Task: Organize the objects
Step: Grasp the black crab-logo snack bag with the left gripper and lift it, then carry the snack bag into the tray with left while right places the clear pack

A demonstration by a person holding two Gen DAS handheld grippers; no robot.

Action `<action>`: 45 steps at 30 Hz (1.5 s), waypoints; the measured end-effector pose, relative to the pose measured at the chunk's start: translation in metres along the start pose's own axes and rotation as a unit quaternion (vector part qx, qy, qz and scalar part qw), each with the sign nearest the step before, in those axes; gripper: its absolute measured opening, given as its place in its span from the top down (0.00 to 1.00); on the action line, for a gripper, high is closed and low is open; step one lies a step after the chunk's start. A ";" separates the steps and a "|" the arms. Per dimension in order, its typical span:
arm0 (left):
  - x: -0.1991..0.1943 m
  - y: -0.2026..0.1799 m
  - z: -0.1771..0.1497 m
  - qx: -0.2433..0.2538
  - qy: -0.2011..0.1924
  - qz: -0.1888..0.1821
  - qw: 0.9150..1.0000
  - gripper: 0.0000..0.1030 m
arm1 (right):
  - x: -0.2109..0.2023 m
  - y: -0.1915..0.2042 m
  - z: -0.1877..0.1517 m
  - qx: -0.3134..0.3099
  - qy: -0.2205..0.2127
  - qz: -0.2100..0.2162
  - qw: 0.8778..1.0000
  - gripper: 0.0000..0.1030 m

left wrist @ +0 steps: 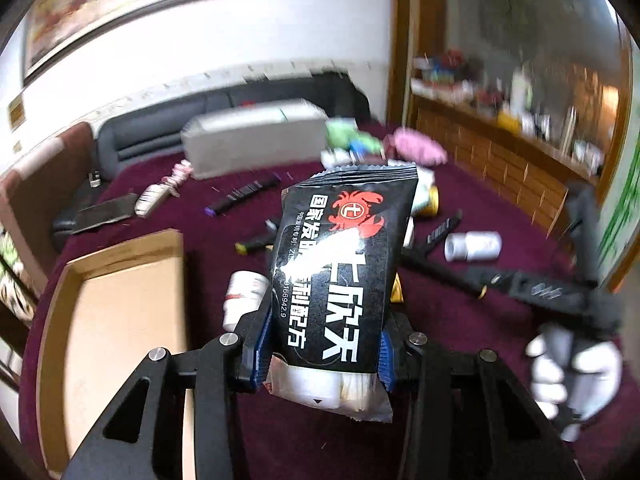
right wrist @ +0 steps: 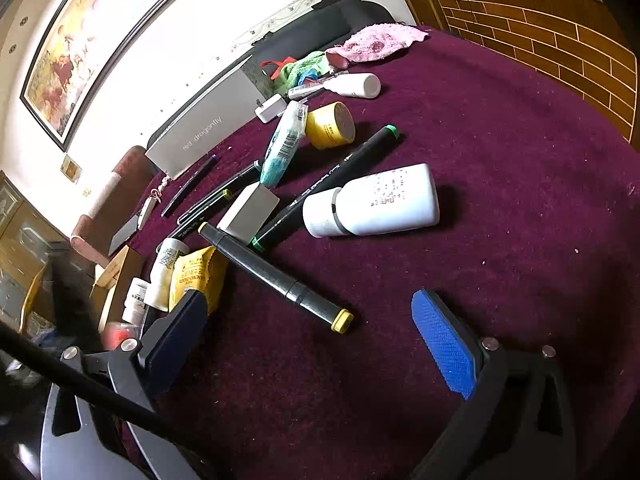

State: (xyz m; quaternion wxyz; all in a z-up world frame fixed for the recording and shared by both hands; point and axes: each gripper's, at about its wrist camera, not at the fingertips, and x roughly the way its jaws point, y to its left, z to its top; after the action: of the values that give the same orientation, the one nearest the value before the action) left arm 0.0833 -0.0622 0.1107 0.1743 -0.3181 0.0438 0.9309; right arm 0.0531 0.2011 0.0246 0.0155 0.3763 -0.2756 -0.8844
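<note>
The left gripper (left wrist: pixel 324 354) is clamped on a black snack packet (left wrist: pixel 340 264), its blue pads pressing both sides of the packet's lower part. The packet is lifted clear of the maroon tablecloth (left wrist: pixel 460 344) and stands roughly upright. Its print shows a red crab emblem, large white Chinese characters and the digits "0166942.9"; glare hides the middle of the label. Below and to the left lies an open cardboard box (left wrist: pixel 120 320), with its near wall just beside the gripper's left finger.

The right gripper (right wrist: pixel 316 344) hangs with jaws spread wide and nothing between them, low over bare cloth. Directly ahead lies a black marker with a yellow cap (right wrist: pixel 276 276). Beyond it, a white bottle (right wrist: pixel 372 202) lies on its side, its printing too small to read. A second black marker with green ends (right wrist: pixel 328 184) runs diagonally behind it. A grey box (right wrist: pixel 204 132) near the wall reads "red dragonfly". The cloth to the right of the bottle is open up to the table edge.
</note>
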 end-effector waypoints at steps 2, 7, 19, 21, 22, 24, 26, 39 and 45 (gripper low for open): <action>-0.023 0.018 -0.001 -0.024 -0.018 0.003 1.000 0.64 | 0.000 0.002 -0.002 -0.007 0.000 -0.008 1.000 0.00; -0.070 0.075 -0.011 -0.082 -0.041 0.024 0.995 0.64 | 0.003 0.015 -0.005 -0.039 0.019 -0.052 0.998 0.08; -0.100 0.142 -0.060 -0.145 -0.056 0.032 0.987 0.63 | -0.005 0.186 -0.068 -0.278 0.123 0.061 0.951 0.38; -0.104 0.154 -0.064 -0.153 -0.057 0.038 0.986 0.63 | 0.012 0.207 -0.081 -0.308 0.149 0.066 0.937 0.50; -0.104 0.159 -0.066 -0.157 -0.056 0.041 0.985 0.63 | 0.024 0.218 -0.089 -0.321 0.162 0.066 0.931 0.51; -0.103 0.169 -0.072 -0.161 -0.051 0.044 0.985 0.63 | 0.041 0.229 -0.096 -0.331 0.172 0.058 0.926 0.51; -0.100 0.175 -0.077 -0.163 -0.047 0.046 0.985 0.63 | 0.052 0.231 -0.100 -0.332 0.181 0.050 0.924 0.51; -0.092 0.190 -0.093 -0.188 -0.037 0.034 0.981 0.63 | 0.075 0.224 -0.090 -0.290 0.188 -0.014 0.938 0.89; -0.109 0.190 -0.091 -0.194 -0.050 0.050 0.979 0.63 | 0.046 0.224 -0.080 -0.282 0.170 0.012 0.944 0.89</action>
State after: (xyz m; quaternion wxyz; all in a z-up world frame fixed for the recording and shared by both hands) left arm 0.1491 -0.2902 0.0989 0.0648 -0.2964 -0.1304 0.9439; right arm 0.0342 -0.0377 0.0612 0.1781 0.4983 -0.0131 -0.8484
